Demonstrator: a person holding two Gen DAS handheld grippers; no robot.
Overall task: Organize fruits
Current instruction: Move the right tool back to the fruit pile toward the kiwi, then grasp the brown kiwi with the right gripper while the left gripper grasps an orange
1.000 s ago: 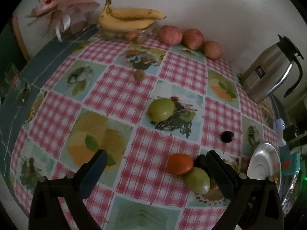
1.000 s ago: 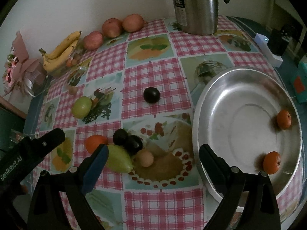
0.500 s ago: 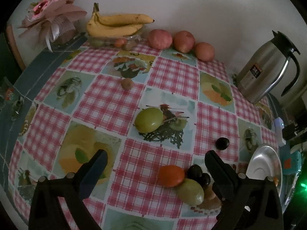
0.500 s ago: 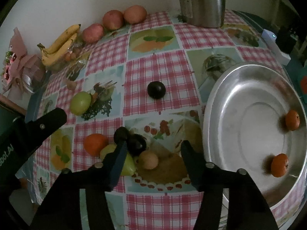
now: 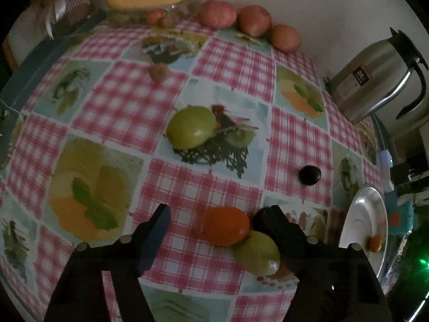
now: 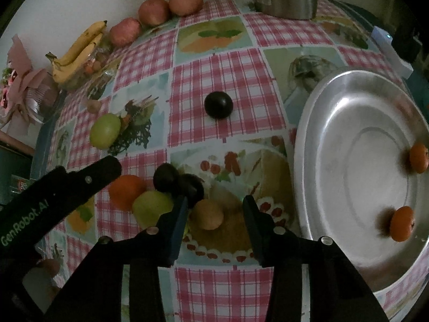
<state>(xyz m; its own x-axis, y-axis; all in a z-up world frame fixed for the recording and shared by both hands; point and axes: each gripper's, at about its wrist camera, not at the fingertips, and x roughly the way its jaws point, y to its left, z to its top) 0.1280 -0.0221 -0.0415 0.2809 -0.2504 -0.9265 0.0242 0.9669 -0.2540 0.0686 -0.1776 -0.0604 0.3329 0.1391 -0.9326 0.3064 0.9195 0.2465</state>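
Our right gripper (image 6: 213, 209) has just been closing around the small brown fruit (image 6: 207, 213), pads not yet touching it; our left gripper (image 5: 218, 221), also narrowing, brackets the orange fruit (image 5: 226, 229) without contact. Both have dropped closer (two picks at once, we judge). Dark plums (image 6: 178, 181) and a green fruit (image 6: 151, 208) crowd the targets; the steel bowl (image 6: 316, 123) waits just beside.
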